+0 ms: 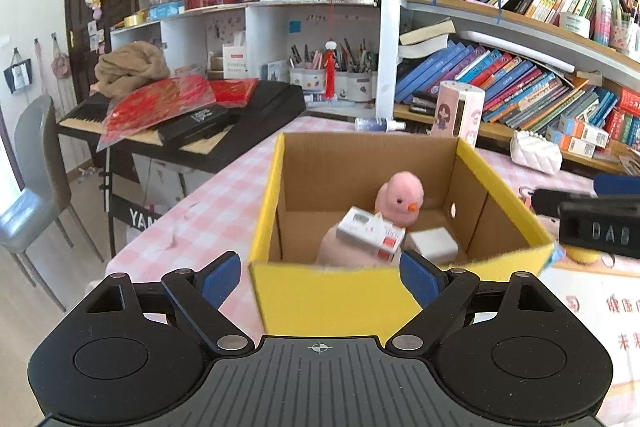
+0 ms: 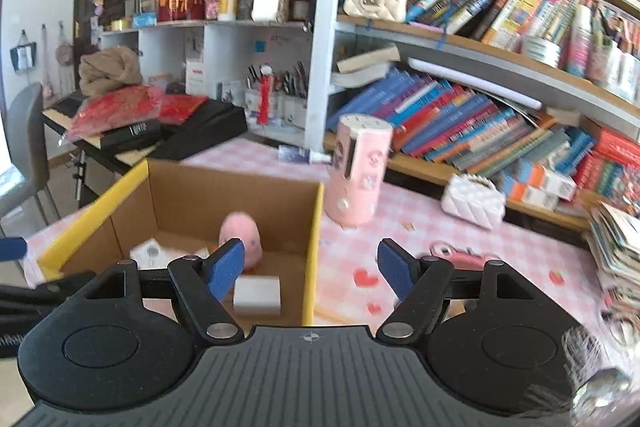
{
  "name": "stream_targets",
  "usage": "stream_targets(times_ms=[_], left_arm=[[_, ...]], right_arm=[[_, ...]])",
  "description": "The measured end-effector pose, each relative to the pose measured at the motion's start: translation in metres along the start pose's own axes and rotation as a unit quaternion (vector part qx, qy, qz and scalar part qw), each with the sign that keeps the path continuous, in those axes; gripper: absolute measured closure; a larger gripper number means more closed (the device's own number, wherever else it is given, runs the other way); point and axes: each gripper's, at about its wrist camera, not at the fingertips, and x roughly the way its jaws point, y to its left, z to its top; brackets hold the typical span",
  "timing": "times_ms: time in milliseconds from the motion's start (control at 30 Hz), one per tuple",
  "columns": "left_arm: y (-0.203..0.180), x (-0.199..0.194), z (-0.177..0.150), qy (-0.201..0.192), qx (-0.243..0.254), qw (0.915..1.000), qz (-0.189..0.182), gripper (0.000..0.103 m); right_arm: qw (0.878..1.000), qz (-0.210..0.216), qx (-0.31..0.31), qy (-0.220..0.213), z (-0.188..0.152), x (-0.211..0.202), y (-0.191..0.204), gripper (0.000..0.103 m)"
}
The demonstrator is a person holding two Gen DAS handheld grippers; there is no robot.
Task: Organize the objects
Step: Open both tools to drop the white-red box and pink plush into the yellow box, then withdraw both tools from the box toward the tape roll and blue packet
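Observation:
A cardboard box with yellow outer walls (image 1: 320, 303) stands on the pink checked tablecloth. Inside it are a pink plush chick (image 1: 402, 197), a small white and red carton (image 1: 372, 233) leaning on the plush, and a white block (image 1: 434, 245). My left gripper (image 1: 318, 267) is open at the box's near wall, with nothing between its fingers. In the right wrist view the box (image 2: 313, 219) lies to the left, with the chick (image 2: 242, 235) and the white block (image 2: 258, 295) inside. My right gripper (image 2: 311, 255) is open over the box's right wall and holds nothing.
A pink cylindrical holder (image 2: 360, 171) and a white quilted purse (image 2: 474, 201) stand on the table beyond the box. A small pink item (image 2: 460, 259) lies to the right. Crowded bookshelves (image 2: 480, 131) line the back; a keyboard piano (image 1: 180, 123) and a grey chair (image 1: 36, 167) stand left.

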Motion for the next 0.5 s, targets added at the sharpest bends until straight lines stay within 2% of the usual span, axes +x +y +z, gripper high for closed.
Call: stream_targets(times_ms=[300,500], left_arm=[[0.009,-0.026,-0.028,0.02,0.011,0.9997,0.012,0.013],[0.017,-0.04,-0.04,0.029,0.014,0.9994,0.013,0.013]], right_arm=[[0.998,-0.004,-0.006,0.06,-0.045,-0.028,0.026,0.031],[0.997,0.0,-0.01,0.076,-0.06,-0.044,0.04,0.029]])
